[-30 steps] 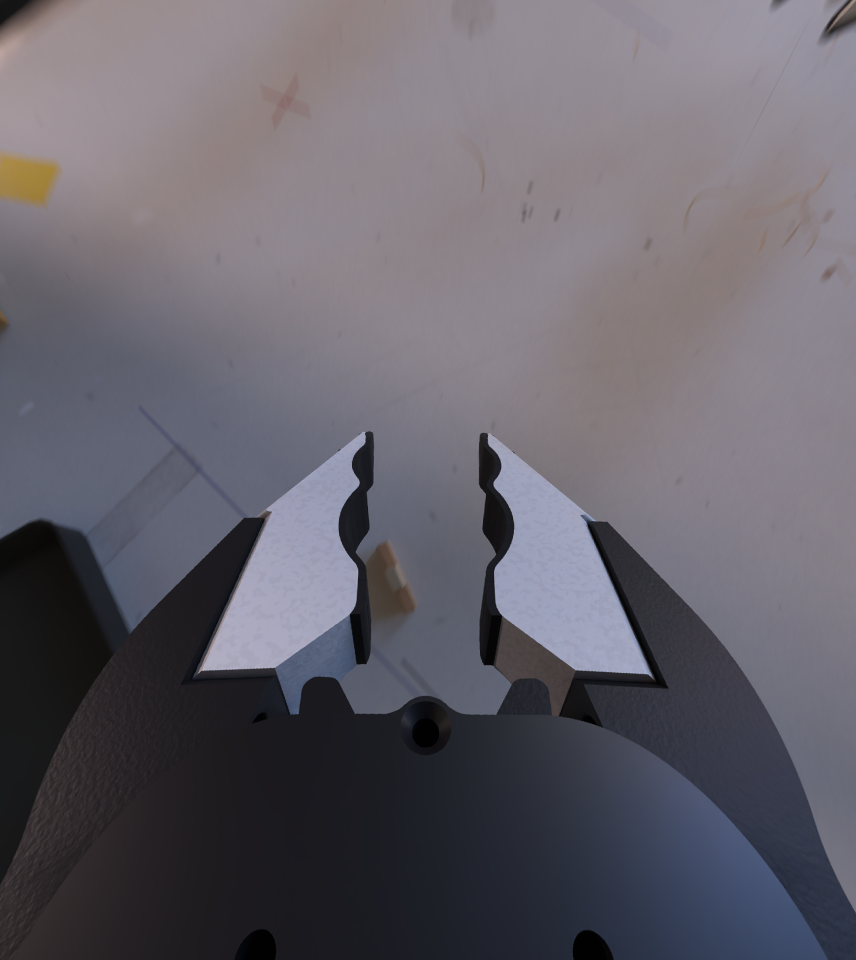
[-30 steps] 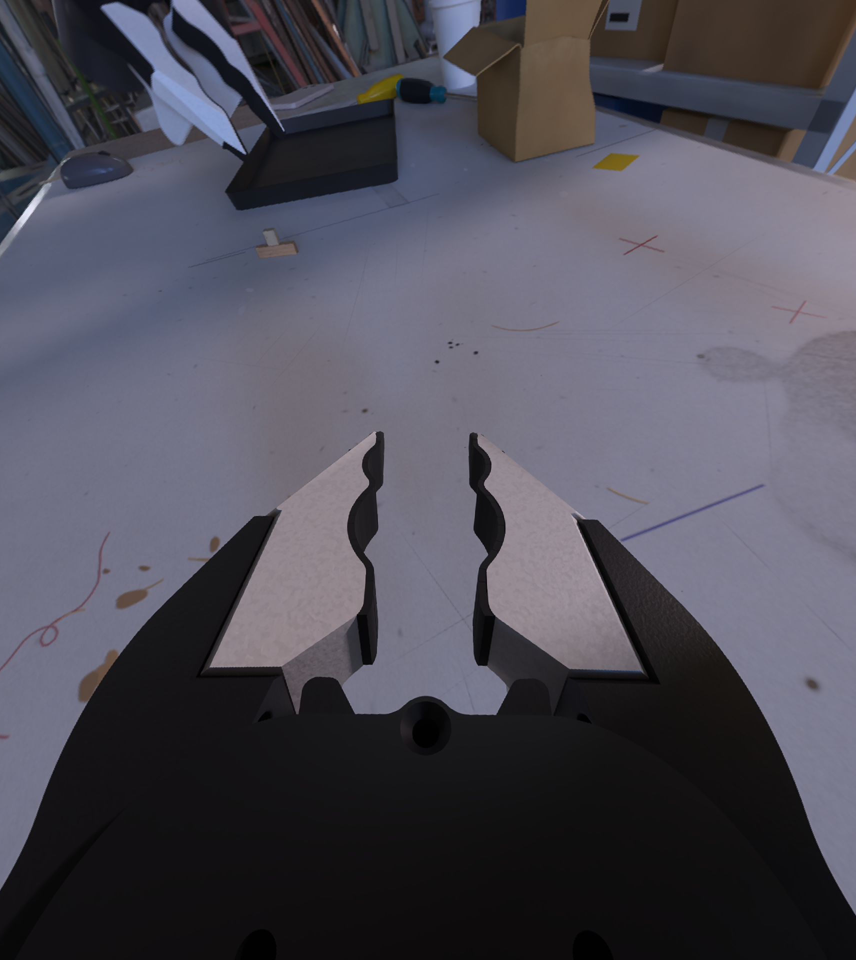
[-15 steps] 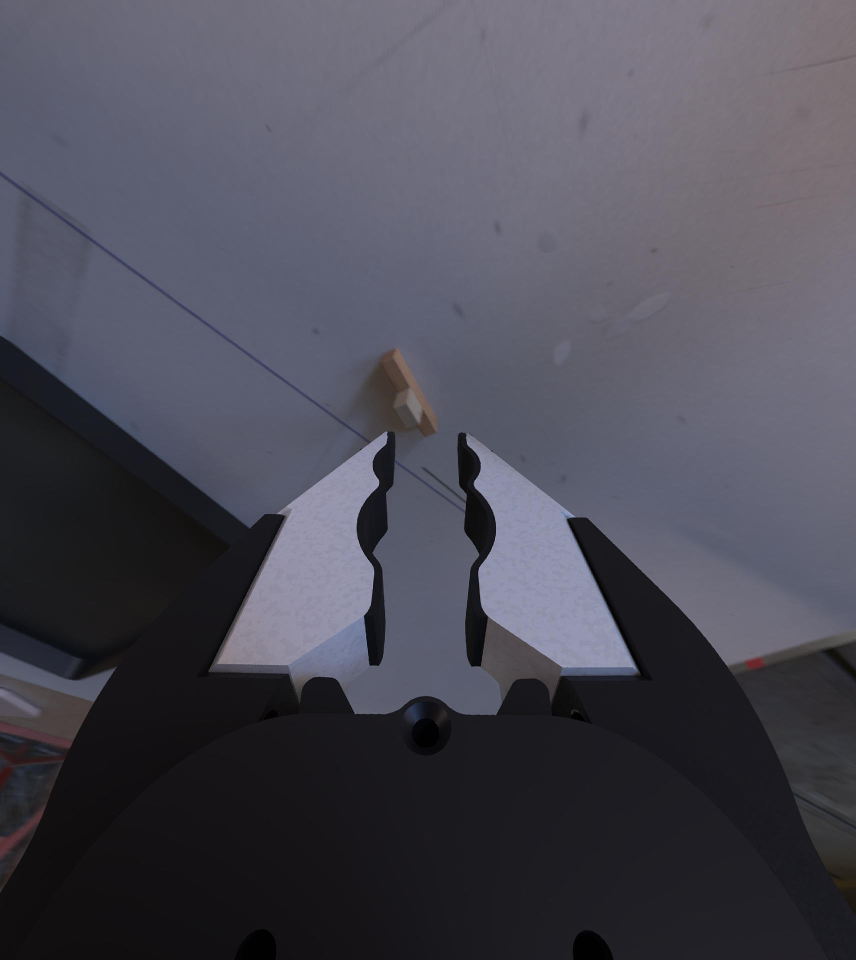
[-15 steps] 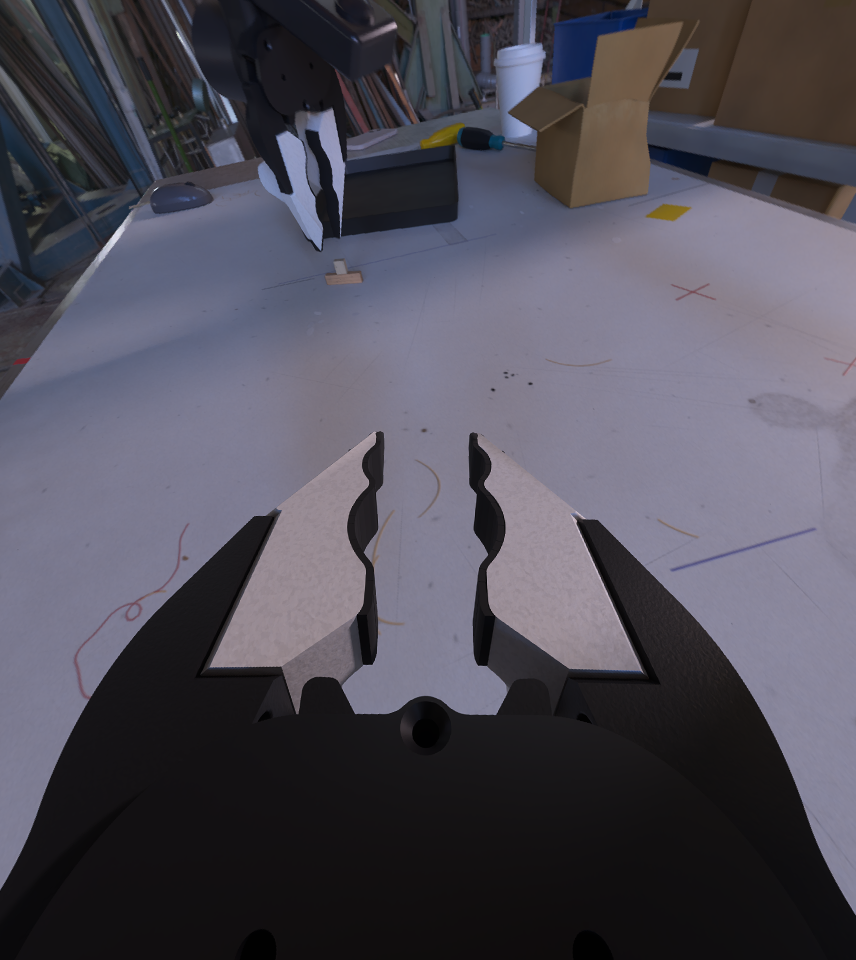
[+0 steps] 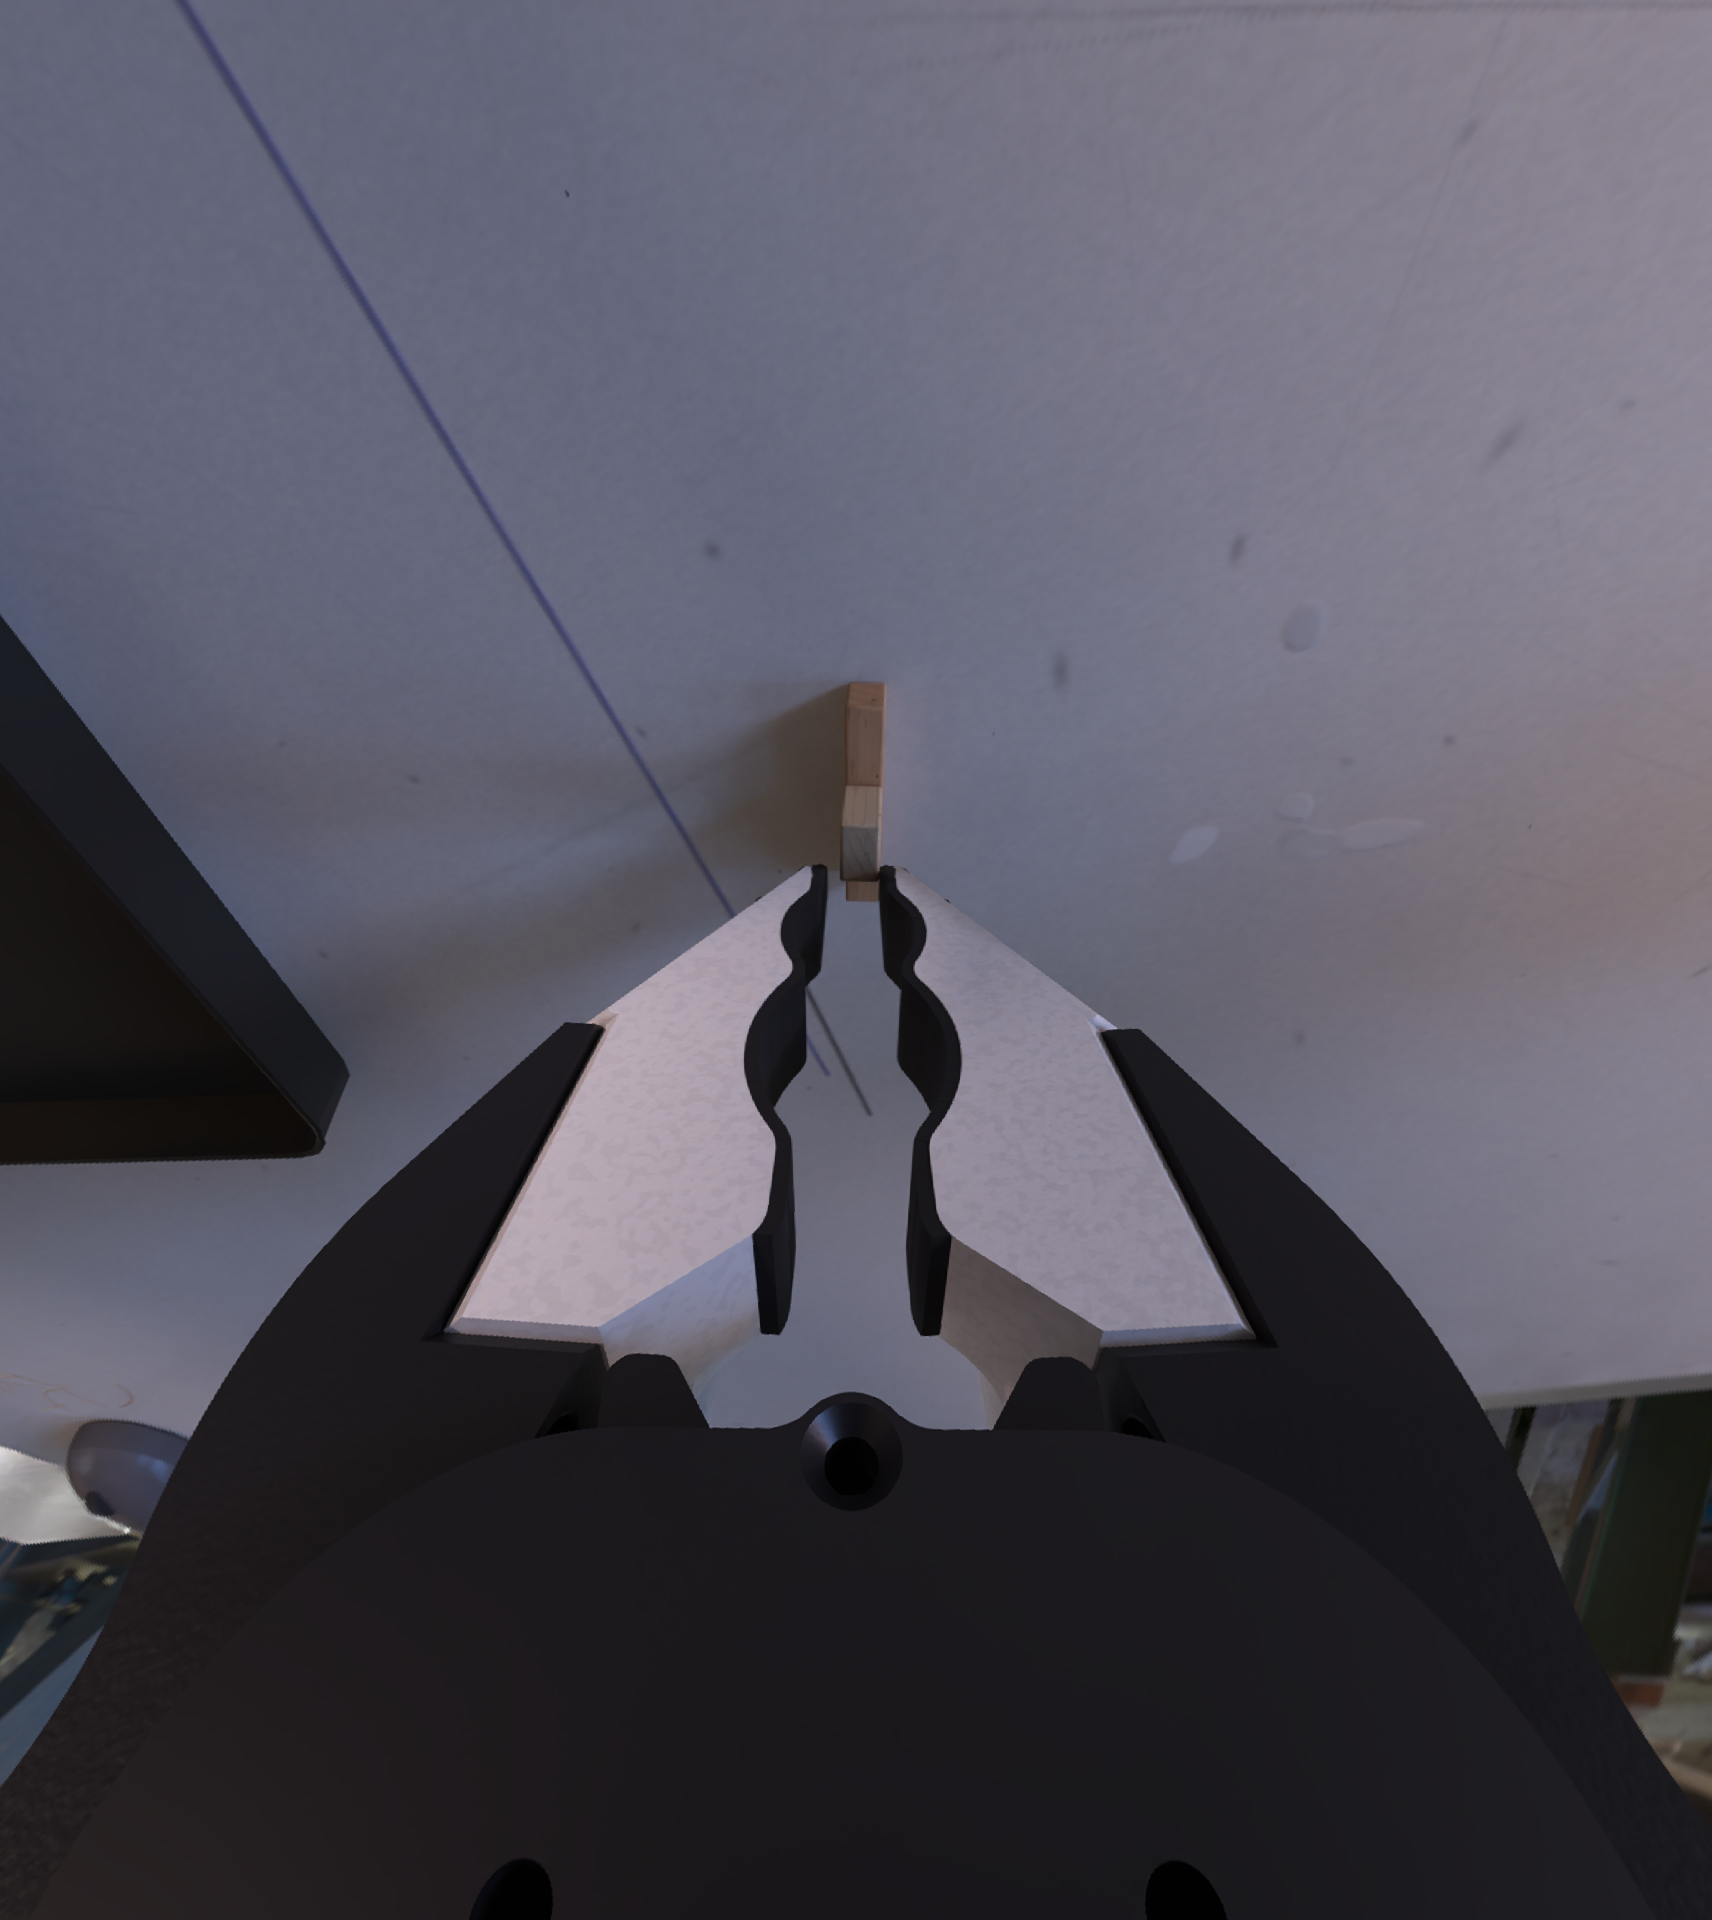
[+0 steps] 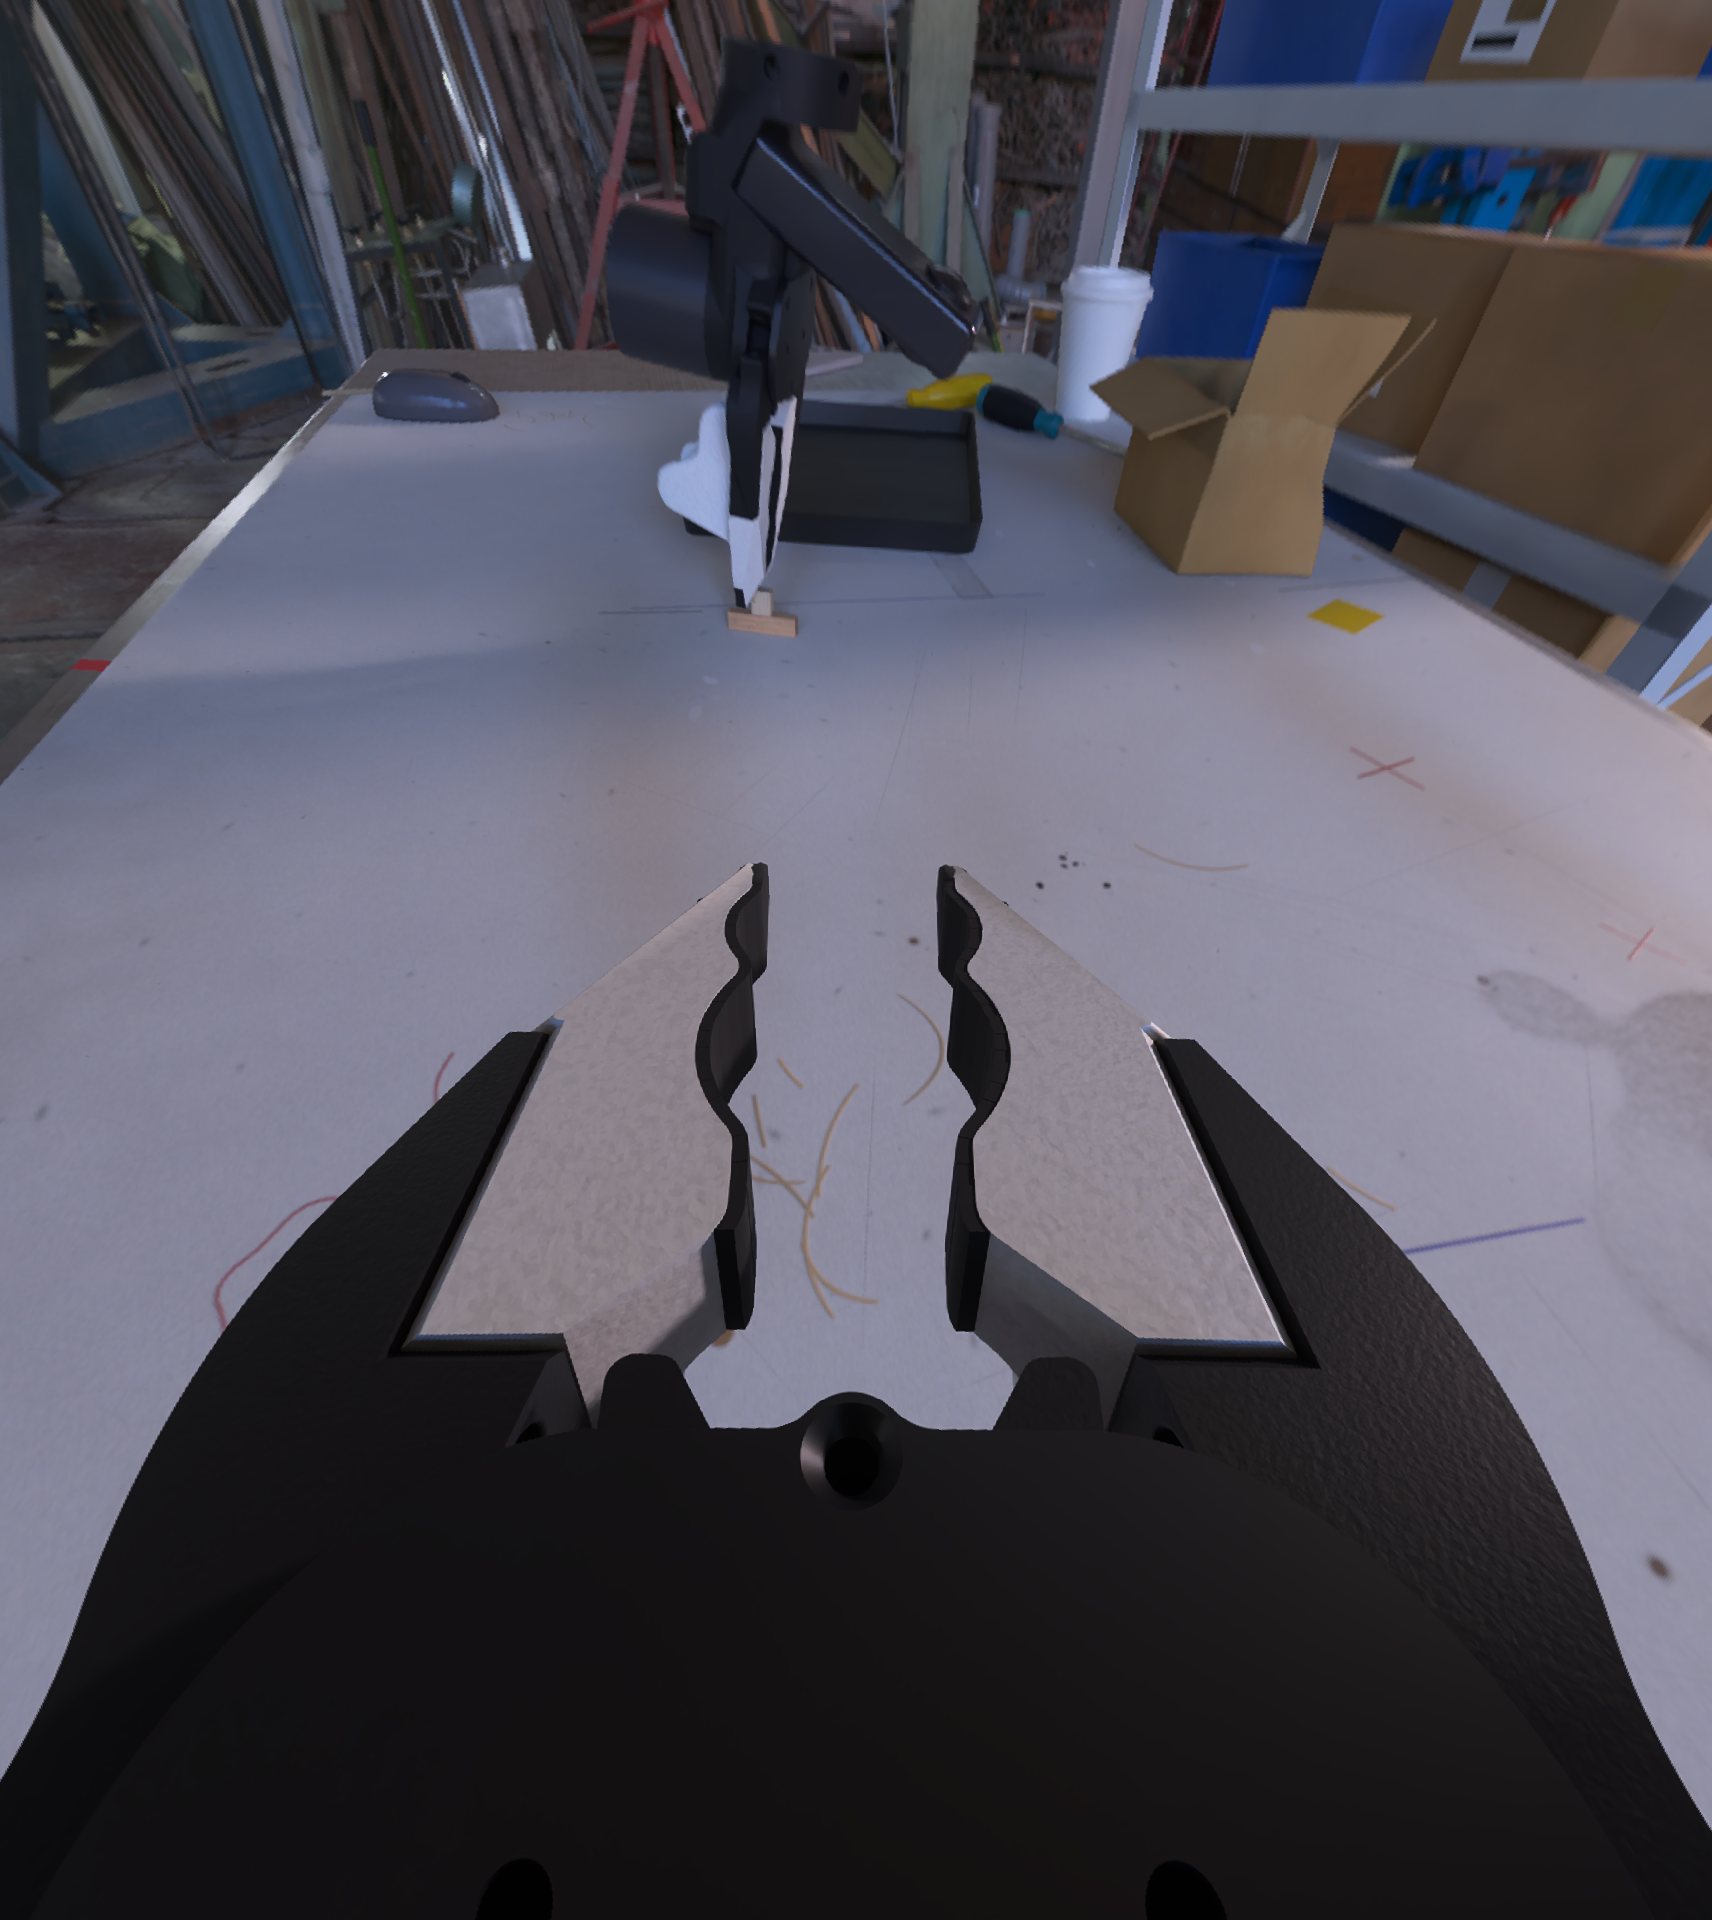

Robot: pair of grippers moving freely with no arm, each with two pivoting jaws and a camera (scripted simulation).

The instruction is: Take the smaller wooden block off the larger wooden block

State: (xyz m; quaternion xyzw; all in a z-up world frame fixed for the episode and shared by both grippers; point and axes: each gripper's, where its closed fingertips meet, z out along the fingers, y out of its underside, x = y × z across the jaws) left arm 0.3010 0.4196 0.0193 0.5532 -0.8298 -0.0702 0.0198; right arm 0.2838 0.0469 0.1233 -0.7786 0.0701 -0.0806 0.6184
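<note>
The larger wooden block (image 5: 864, 732) is a flat slat lying on the white table. The smaller wooden block (image 5: 860, 840) stands on its near part. My left gripper (image 5: 852, 878) is open with a narrow gap, and its fingertips (image 5: 814, 883) sit just short of the smaller block, one to each side of the slat's near end. In the right wrist view, the left gripper (image 6: 750, 587) points down right beside the smaller block (image 6: 763, 603) on the larger block (image 6: 761, 623). My right gripper (image 6: 852, 873) is open and empty, far from the blocks over the table's middle.
A black tray (image 5: 156, 862) lies left of the blocks and shows behind them in the right wrist view (image 6: 883, 488). A cardboard box (image 6: 1236, 457), a screwdriver (image 6: 987, 397), a white cup (image 6: 1101, 332) and a grey object (image 6: 431, 397) stand at the far end. The table edge (image 5: 1662, 1382) is close at lower right.
My left gripper has swung round and come down to the blocks, and its jaws have narrowed. The right gripper has drawn back from the blocks with its jaws unchanged.
</note>
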